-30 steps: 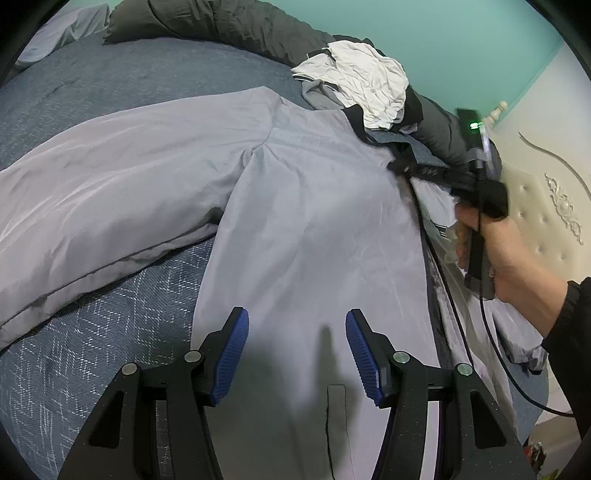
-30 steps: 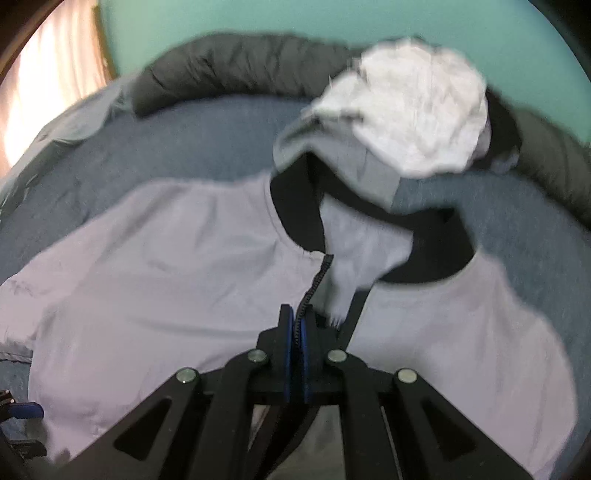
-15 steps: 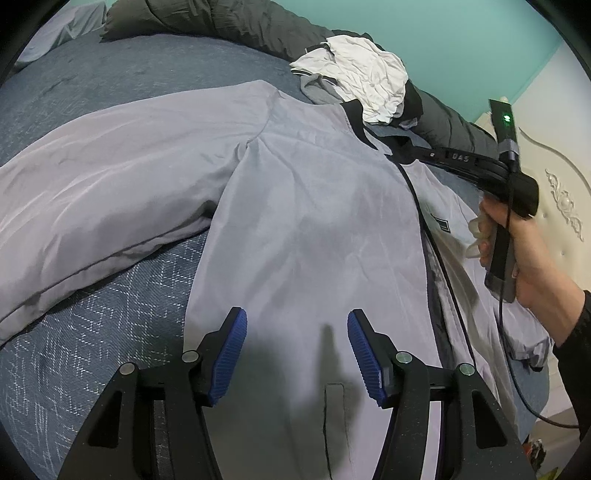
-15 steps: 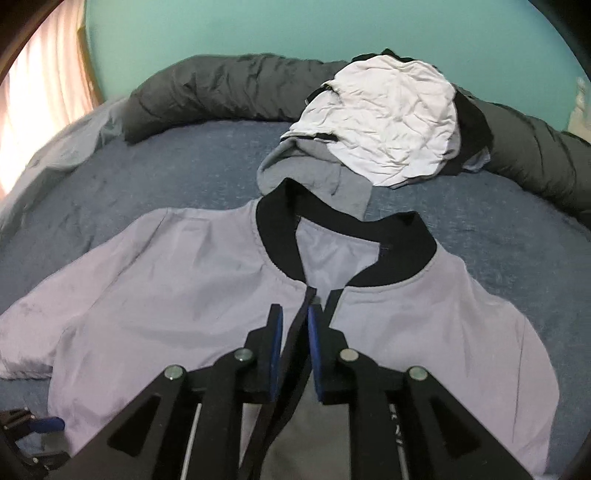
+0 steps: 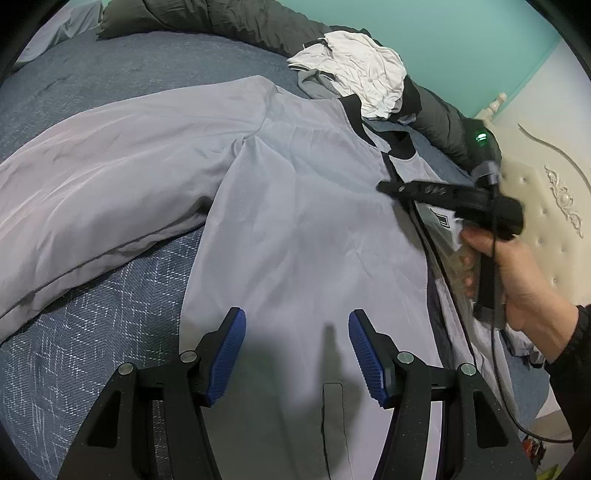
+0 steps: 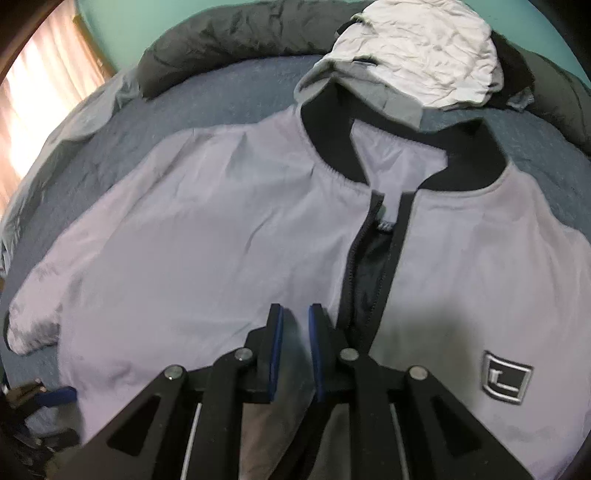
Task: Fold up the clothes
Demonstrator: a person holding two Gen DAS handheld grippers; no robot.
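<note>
One grey jacket lies face up and spread flat on the blue bed, its front unzipped, black collar toward a heap of white and grey clothes by a dark rolled duvet. The left claw hovers with jaws apart over the lower front, nothing between them, while the right claw, in a hand, stands slightly parted and empty just left of the zip. Teal wall behind, cream headboard on one side, lit curtain on the other.
</note>
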